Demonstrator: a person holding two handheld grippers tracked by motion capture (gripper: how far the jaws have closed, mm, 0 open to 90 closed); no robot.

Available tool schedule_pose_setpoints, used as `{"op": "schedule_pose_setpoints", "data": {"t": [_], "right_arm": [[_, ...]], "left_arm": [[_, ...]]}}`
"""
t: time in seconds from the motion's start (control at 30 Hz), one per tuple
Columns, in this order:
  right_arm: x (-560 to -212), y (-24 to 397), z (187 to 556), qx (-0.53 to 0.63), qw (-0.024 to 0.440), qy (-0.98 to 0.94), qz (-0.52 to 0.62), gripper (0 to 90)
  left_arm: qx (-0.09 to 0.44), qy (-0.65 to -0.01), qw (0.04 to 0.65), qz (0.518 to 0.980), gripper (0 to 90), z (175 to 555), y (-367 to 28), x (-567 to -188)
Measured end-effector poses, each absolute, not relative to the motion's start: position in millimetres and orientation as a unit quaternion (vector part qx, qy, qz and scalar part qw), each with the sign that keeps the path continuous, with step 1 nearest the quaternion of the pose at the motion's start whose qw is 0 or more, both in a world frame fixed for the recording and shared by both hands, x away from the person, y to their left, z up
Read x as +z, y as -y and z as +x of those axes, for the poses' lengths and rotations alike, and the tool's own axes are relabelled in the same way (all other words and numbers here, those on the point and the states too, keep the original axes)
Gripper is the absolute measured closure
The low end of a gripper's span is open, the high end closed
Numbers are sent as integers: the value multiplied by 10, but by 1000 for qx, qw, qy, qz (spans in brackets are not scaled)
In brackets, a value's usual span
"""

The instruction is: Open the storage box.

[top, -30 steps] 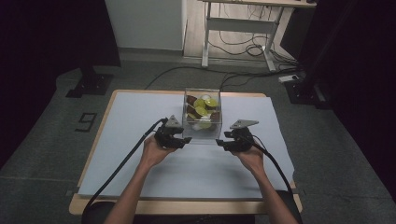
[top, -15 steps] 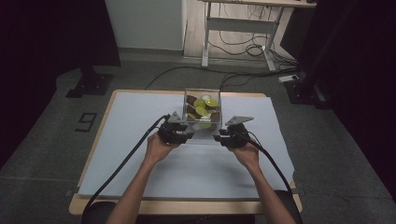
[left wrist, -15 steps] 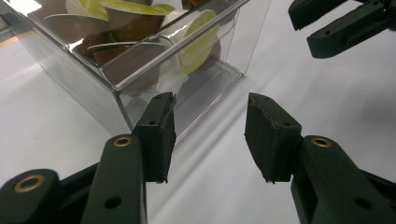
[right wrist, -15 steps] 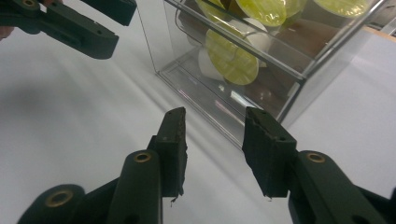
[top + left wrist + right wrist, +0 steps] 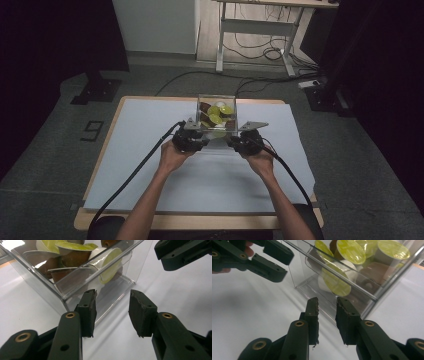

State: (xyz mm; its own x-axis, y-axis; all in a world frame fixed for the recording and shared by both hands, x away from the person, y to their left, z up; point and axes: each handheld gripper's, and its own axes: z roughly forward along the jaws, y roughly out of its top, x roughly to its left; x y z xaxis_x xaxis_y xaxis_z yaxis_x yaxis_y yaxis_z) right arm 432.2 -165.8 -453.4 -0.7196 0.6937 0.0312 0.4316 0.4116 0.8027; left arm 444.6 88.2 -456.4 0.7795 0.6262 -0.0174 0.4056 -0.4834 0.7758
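Clear plastic box (image 5: pixel 216 116) | left tool (image 5: pixel 113 312) narrowing, gapped at box corner | right tool (image 5: pixel 327 316) narrowing, gapped at box wall

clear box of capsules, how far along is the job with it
Done: both grippers have reached the near side of the clear box, one at each lower corner. In hand: the left gripper and right gripper have just been closing; each straddles the box's bottom front edge, but gaps remain at the pads, so no firm grip yet. Left: clamping, then moving or tipping the box; the capsules all sit inside.
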Motion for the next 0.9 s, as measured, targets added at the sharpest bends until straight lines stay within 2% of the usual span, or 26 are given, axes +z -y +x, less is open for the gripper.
{"op": "schedule_pose_setpoints", "data": {"t": [0.57,0.9], "right_arm": [[-4581,1522,4441,419,166,-821,352,772],[-4614,1489,4513,414,174,-815,366,771]], "left_arm": [[141,-304,408,849,658,4535,-787,-4599],[136,-307,418,844,681,4553,-757,-4624]]}}
